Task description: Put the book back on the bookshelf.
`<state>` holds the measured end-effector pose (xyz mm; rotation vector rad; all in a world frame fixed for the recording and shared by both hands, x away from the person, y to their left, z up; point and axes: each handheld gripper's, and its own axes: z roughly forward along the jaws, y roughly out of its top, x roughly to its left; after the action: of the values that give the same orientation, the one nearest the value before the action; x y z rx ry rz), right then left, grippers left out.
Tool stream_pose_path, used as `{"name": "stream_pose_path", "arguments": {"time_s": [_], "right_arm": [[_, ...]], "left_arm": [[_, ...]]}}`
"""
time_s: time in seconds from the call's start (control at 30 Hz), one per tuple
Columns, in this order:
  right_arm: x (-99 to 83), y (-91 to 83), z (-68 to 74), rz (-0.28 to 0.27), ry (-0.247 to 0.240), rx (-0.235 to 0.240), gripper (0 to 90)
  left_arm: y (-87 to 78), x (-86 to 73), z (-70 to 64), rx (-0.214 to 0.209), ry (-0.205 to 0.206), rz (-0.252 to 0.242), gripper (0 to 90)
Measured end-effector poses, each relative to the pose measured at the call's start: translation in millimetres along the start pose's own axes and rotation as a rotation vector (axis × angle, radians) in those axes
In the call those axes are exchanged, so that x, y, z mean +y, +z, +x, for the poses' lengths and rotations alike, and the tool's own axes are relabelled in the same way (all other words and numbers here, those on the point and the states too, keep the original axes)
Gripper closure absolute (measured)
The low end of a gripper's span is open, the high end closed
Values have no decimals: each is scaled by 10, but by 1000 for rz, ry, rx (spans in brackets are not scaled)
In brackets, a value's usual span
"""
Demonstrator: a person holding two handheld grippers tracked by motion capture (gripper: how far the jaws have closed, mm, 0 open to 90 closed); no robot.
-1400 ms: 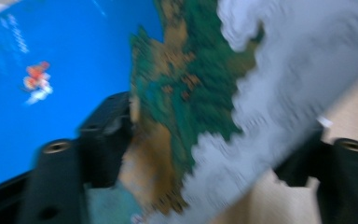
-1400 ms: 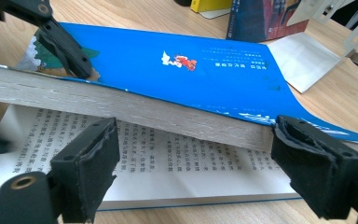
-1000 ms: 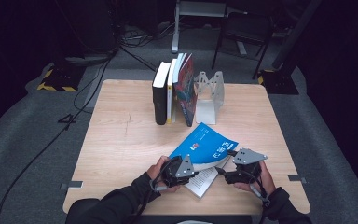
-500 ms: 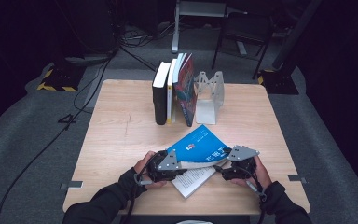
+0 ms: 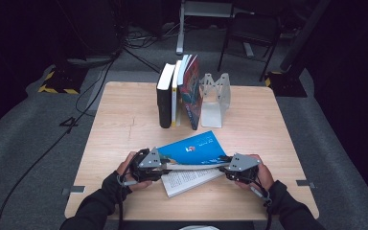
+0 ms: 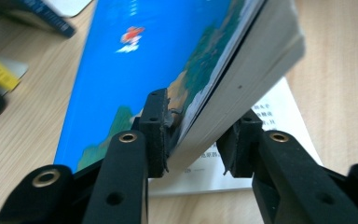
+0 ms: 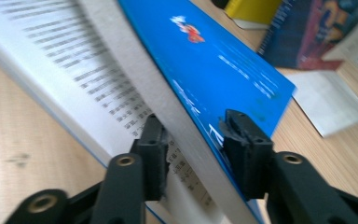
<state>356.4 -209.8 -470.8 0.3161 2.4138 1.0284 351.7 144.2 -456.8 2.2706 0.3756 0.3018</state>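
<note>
Risk of slipping: book [image 5: 194, 149] at lower centre of frame, cover and top pages lifted off table [image 5: 124, 124], pinched by left gripper [image 5: 159, 165] and right gripper [image 5: 223, 165] (both near edges), loose page beneath liable to crease.

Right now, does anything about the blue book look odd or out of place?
Yes. The blue book hangs open between the left gripper and right gripper: both clamp its cover and pages, while its printed lower part sags onto the table.
</note>
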Motion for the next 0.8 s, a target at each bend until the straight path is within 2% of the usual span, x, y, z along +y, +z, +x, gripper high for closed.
{"name": "stream_pose_path", "arguments": {"time_s": [0.03, 0.13, 0.17, 0.23, 0.33, 0.4, 0.47, 0.57, 0.63, 0.67, 0.7, 0.8], "right_arm": [[17, -7, 21, -5, -14, 6, 651], [91, -16, 107, -3, -4, 25, 683], [112, -15, 132, -9, -6, 33, 693], [167, -13, 173, -12, -10, 48, 711], [220, -6, 185, -9, -17, 51, 721], [241, -11, 180, -12, -22, 52, 721], [283, -14, 182, -9, -25, 55, 723], [344, 5, 199, -7, -36, 64, 728], [416, 32, 215, -1, -61, 74, 726], [434, 42, 227, 1, -72, 74, 726], [449, 60, 230, 5, -71, 83, 719], [446, 75, 214, -9, -57, 101, 699]], "left_arm": [[-16, -14, 40, -6, -2, 1, 653], [-50, -37, 175, -14, -15, 20, 635], [-50, -37, 175, -14, -15, 20, 620], [-66, -73, 269, -1, -47, 35, 589], [-66, -33, 204, 49, -43, 41, 536], [-70, -9, 162, 44, -40, 33, 484], [-63, 64, 54, 43, 2, 40, 454], [-12, 136, -70, 58, 31, 56, 431], [21, 153, -109, 79, 58, 90, 600], [25, 130, -92, 72, 67, 100, 620], [20, 106, -71, 60, 56, 96, 647], [9, 73, -53, 50, 63, 93, 674]]}}
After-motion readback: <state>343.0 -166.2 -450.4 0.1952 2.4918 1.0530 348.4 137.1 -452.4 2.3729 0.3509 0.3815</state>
